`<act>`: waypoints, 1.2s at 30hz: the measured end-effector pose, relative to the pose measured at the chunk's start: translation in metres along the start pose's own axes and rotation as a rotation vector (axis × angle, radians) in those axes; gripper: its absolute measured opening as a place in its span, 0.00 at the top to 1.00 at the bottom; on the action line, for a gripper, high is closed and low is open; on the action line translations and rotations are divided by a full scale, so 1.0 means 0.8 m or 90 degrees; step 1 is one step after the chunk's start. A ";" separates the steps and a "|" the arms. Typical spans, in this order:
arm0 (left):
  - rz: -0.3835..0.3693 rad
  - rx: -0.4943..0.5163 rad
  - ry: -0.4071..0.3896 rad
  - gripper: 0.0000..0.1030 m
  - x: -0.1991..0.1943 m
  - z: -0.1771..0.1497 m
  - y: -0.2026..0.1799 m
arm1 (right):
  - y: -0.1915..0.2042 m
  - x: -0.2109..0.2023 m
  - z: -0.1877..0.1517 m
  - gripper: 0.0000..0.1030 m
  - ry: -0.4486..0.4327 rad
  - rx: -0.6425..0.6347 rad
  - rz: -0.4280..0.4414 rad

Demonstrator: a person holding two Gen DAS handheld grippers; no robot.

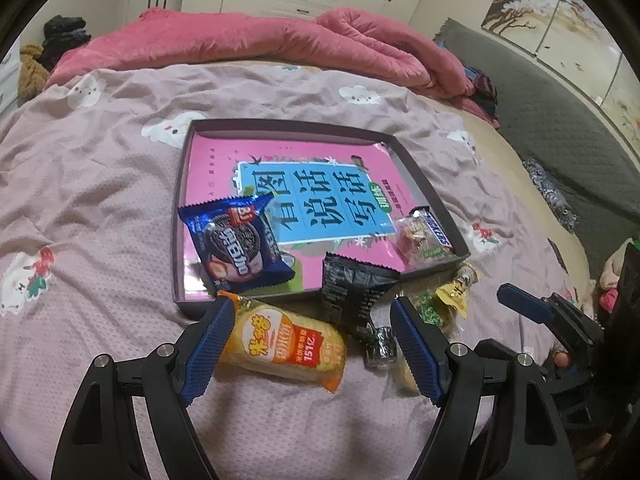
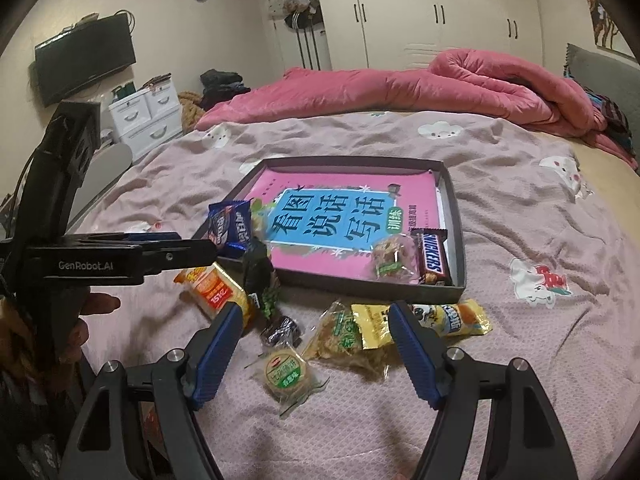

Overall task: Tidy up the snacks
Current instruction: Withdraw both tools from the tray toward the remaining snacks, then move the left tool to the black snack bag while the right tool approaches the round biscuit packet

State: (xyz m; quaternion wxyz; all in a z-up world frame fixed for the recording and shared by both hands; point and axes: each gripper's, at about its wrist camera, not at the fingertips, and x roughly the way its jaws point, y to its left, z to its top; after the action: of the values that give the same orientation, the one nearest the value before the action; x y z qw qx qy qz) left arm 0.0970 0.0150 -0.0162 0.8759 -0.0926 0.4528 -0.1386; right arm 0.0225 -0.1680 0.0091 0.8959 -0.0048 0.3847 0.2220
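Note:
A dark tray (image 1: 288,125) (image 2: 456,216) on the bed holds a pink book (image 1: 224,160), a blue Oreo pack (image 1: 236,240), a Snickers bar (image 2: 434,258) and a clear candy bag (image 2: 390,260). A black packet (image 1: 352,292) leans on the tray's front edge. My left gripper (image 1: 312,306) is open, with an orange cracker pack (image 1: 284,344) lying on the bed between its fingers. My right gripper (image 2: 316,310) is open above a round green-label cake (image 2: 286,372), a clear green-print bag (image 2: 340,340), a small dark candy (image 2: 282,330) and yellow packets (image 2: 452,318).
A purple sheet (image 1: 100,200) with cloud prints covers the bed. A rolled pink quilt (image 2: 460,84) lies along the far side. White drawers (image 2: 148,120) and a wall television (image 2: 86,64) stand at the left. A hand (image 2: 96,304) holds the left gripper.

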 end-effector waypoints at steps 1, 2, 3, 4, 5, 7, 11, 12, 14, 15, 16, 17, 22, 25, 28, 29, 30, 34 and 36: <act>-0.004 -0.001 0.003 0.21 0.001 0.000 0.000 | 0.001 0.001 -0.001 0.28 0.004 0.000 0.005; -0.005 -0.002 0.005 0.21 0.003 -0.001 0.000 | 0.001 0.003 -0.003 0.27 0.009 -0.002 0.011; -0.004 -0.003 0.008 0.21 0.004 -0.002 -0.001 | 0.003 0.005 -0.005 0.27 0.016 -0.008 0.017; -0.006 -0.004 0.011 0.21 0.005 -0.003 -0.001 | 0.005 0.006 -0.006 0.27 0.021 -0.014 0.018; -0.008 -0.005 0.012 0.21 0.006 -0.003 -0.001 | 0.008 0.007 -0.007 0.27 0.025 -0.020 0.021; -0.012 -0.004 0.014 0.21 0.007 -0.004 -0.002 | 0.013 0.011 -0.011 0.27 0.036 -0.034 0.032; -0.014 -0.002 0.018 0.21 0.010 -0.005 -0.003 | 0.020 0.022 -0.018 0.27 0.065 -0.049 0.036; -0.015 -0.002 0.021 0.21 0.012 -0.006 -0.004 | 0.020 0.025 -0.019 0.27 0.070 -0.049 0.036; -0.015 -0.001 0.026 0.21 0.014 -0.007 -0.004 | 0.020 0.029 -0.023 0.27 0.079 -0.047 0.040; -0.016 0.000 0.027 0.21 0.015 -0.008 -0.005 | 0.020 0.032 -0.024 0.27 0.086 -0.048 0.040; -0.016 0.001 0.030 0.21 0.016 -0.009 -0.006 | 0.021 0.036 -0.026 0.27 0.094 -0.052 0.038; -0.018 0.002 0.032 0.21 0.017 -0.009 -0.006 | 0.022 0.039 -0.028 0.27 0.097 -0.055 0.039; -0.020 0.004 0.038 0.21 0.022 -0.012 -0.006 | 0.030 0.050 -0.035 0.28 0.115 -0.078 0.040; -0.022 0.005 0.043 0.21 0.025 -0.012 -0.006 | 0.029 0.055 -0.037 0.28 0.122 -0.077 0.040; -0.021 0.008 0.045 0.21 0.027 -0.013 -0.009 | 0.028 0.060 -0.038 0.28 0.125 -0.077 0.040; -0.022 0.009 0.045 0.21 0.027 -0.013 -0.009 | 0.028 0.062 -0.038 0.28 0.128 -0.078 0.039; -0.021 0.010 0.046 0.21 0.027 -0.012 -0.010 | 0.028 0.064 -0.038 0.28 0.129 -0.079 0.038; -0.021 0.011 0.047 0.21 0.029 -0.012 -0.012 | 0.031 0.068 -0.040 0.32 0.136 -0.087 0.036; -0.021 0.012 0.049 0.21 0.032 -0.012 -0.013 | 0.032 0.070 -0.041 0.32 0.140 -0.091 0.035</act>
State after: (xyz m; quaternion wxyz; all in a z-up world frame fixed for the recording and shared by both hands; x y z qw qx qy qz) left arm 0.1015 -0.0038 -0.0382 0.8562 -0.0861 0.4835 -0.1606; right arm 0.0238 -0.1283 -0.0485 0.8394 -0.0821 0.4636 0.2715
